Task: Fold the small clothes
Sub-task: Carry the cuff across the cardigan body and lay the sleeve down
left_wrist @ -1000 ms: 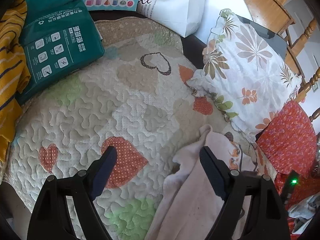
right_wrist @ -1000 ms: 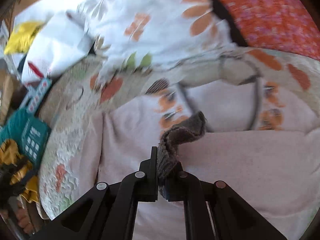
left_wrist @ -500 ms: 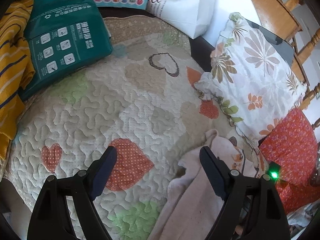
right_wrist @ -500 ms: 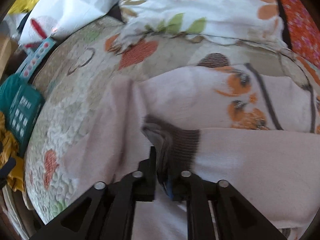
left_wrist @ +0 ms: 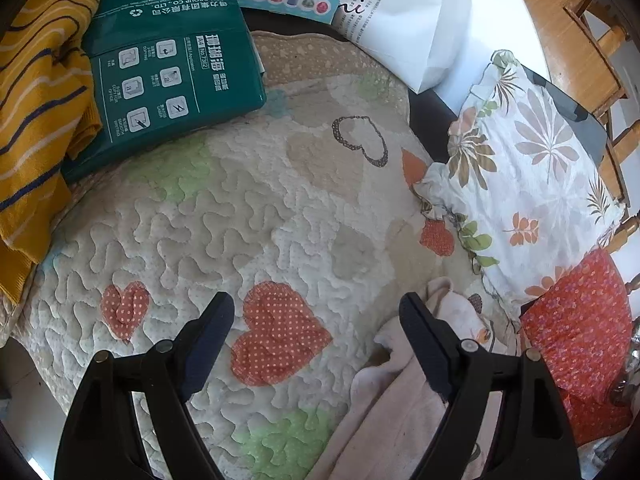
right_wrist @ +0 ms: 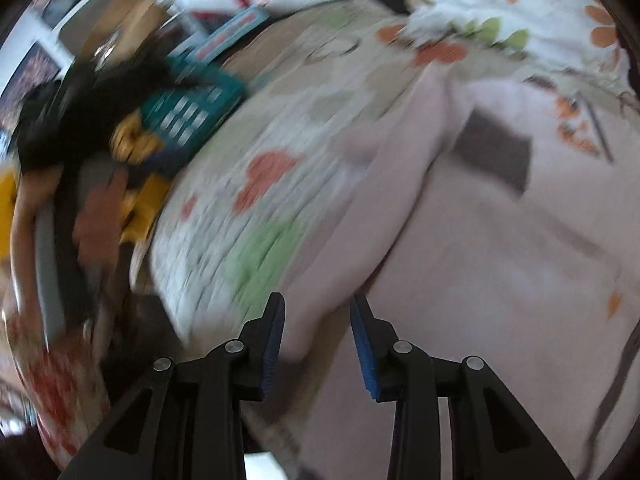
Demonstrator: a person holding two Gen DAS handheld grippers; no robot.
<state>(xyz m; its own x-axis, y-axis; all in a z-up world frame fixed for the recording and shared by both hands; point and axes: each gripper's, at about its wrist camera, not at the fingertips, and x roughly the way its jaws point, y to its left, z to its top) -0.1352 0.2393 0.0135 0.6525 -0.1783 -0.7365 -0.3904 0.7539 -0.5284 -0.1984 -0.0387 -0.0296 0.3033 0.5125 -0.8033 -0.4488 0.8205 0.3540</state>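
My left gripper [left_wrist: 316, 320] hangs with its jaws spread wide, nothing between them. My right gripper [right_wrist: 318, 312] has its jaws parted too, gripping nothing, view blurred.

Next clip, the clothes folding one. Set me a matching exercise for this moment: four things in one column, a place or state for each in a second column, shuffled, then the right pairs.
Things
1. pale pink garment
2. green paper package
3. left gripper
4. leaf-print white pillow

Places or states
A. at the quilt's far left, beside the yellow striped cloth
B. open over a red dotted heart patch
C. along the quilt's right edge
D. lying on the heart-pattern quilt, under the open right gripper

Pairs: 1-D, 2-A, 3-B, 4-C
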